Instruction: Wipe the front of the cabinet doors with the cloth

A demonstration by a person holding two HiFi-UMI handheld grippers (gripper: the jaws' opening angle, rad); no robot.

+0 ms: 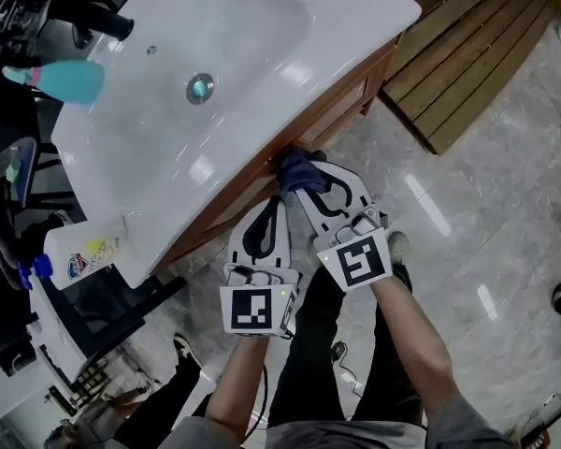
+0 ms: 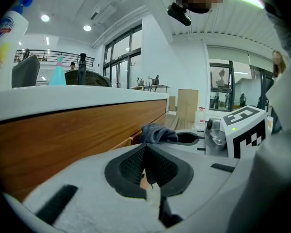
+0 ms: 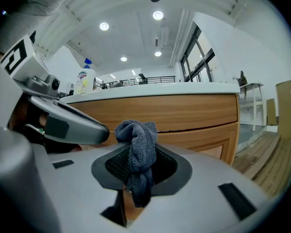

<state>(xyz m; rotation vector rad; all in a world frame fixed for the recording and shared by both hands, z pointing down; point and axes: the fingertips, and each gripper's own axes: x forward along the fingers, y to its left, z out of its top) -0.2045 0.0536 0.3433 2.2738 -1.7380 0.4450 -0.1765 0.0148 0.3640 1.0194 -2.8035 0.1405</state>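
Both jaws closed — right gripper (image 3: 138, 155) pinching cloth (image 3: 137, 132) near cabinet door (image 3: 194, 113), left gripper (image 2: 146, 152) empty.

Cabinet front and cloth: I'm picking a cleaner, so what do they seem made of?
The cabinet front looks like wood or wood veneer: brown, visible grain, low sheen. The cloth looks like dark blue-grey knitted or terry fabric: fine looped texture.

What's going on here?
A person stands at a vanity with tongs in each hand. The right tongs are shut on a dark blue cloth, held at the wooden cabinet front just under the white sink. The left tongs are shut and empty, alongside.
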